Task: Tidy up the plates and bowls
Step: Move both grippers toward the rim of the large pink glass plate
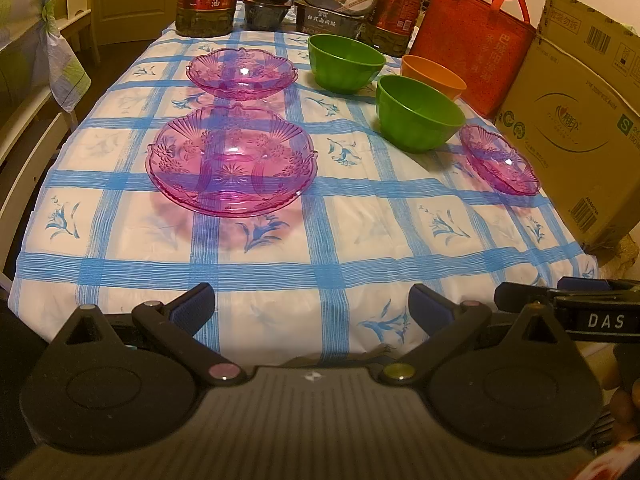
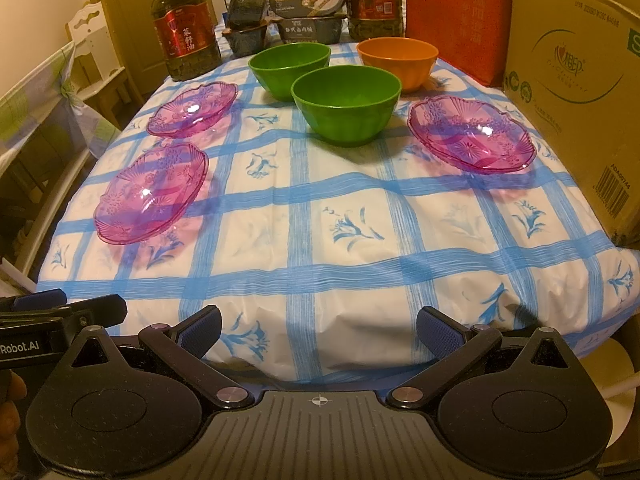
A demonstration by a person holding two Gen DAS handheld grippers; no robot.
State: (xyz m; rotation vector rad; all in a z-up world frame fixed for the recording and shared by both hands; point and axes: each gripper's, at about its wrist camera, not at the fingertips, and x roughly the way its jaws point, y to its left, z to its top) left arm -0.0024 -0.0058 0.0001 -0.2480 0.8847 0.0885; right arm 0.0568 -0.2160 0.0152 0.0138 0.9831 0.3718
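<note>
Both tools hang at the near edge of the desk (image 2: 360, 240), side by side. The left tool (image 1: 312, 304) has its jaws spread wide with nothing between them, and the right tool (image 2: 320, 328) gapes just as empty. "DAS" shows on the right tool's body in the left view; "Robot.AI" on the left tool's in the right view.

On the blue-checked cloth sit three pink plates: near left (image 1: 232, 160), far left (image 1: 242, 72), right (image 2: 472, 134). Two green bowls, near (image 2: 346, 102) and far (image 2: 290, 66), cluster mid-desk with the orange bowl (image 2: 398, 60) close behind.

At the back, an oil bottle (image 2: 184, 36) reads "菜籽油". The cardboard box (image 2: 576, 80) on the right carries "相印".
</note>
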